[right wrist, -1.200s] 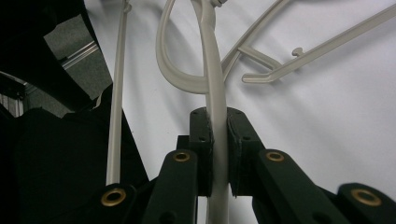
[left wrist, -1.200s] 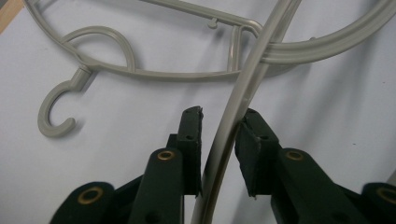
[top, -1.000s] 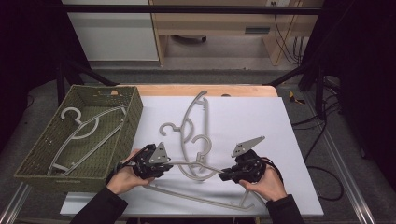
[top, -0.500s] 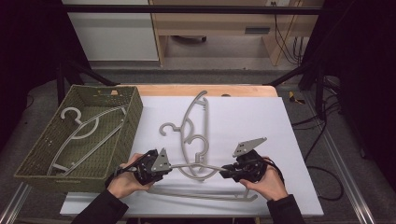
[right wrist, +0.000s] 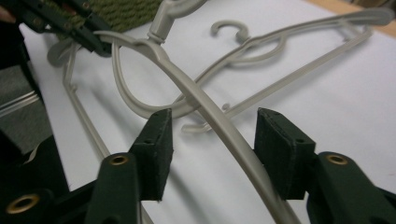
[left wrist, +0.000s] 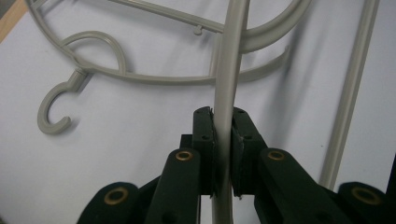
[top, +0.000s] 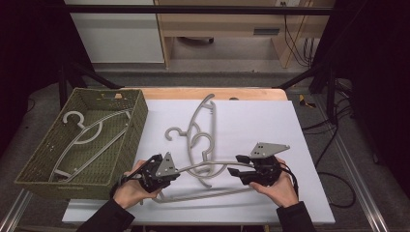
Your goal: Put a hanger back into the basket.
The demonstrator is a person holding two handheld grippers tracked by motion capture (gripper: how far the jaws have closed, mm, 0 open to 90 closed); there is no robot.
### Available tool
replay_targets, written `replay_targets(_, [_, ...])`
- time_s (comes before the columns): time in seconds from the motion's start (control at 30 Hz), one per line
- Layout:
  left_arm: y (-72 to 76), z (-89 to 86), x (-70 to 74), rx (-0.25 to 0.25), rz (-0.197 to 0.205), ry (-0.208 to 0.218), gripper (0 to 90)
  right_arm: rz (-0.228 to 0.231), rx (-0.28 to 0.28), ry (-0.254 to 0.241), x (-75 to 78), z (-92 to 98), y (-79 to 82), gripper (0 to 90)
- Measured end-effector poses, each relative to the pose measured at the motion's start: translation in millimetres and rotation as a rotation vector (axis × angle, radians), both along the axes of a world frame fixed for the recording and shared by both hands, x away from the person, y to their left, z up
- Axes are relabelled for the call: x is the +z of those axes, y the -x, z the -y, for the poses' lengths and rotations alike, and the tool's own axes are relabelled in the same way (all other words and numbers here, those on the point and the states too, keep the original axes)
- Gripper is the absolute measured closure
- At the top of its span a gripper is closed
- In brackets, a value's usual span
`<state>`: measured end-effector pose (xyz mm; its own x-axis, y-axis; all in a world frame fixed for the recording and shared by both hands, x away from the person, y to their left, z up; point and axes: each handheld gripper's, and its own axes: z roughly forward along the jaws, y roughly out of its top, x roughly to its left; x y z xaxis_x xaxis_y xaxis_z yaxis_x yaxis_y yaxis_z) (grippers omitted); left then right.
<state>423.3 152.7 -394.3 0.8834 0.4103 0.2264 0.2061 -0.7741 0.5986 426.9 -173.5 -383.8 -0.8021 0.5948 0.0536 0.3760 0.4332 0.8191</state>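
My left gripper (left wrist: 223,154) was clamped on the grey plastic coat hanger (top: 208,166), near its hook end. My right gripper (right wrist: 212,154) had just been opening, its pads clear of the shoulder bar between them. The bar ran left-right between my hands, the green woven basket (top: 138,128) lay to my left, nearer the left gripper.

You have a green woven basket (top: 126,145) off the left edge of the white table (top: 300,145), one grey hanger (top: 89,140) lying inside it. Another grey hanger (top: 205,118) lies flat near the table's middle, reaching toward the far edge, with its hook (top: 173,133) curling left. A wooden strip (top: 251,94) runs along the far edge. Cables (top: 338,179) lie on the floor past the right edge.
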Motion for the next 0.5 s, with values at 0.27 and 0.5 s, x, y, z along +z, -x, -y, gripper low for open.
replay_targets(0.27, [-4.5, -6.7, 2.5, 0.088, 0.005, 0.026, 82.5, 0.104, -0.119, -0.101, 5.0, 11.2, 0.3, 27.9])
replay_targets(0.5, [-6.6, -12.4, 5.5, 0.177, 0.015, 0.051, 82.6, 0.145, -0.19, -0.13, 7.0, 25.1, 4.2, 16.9])
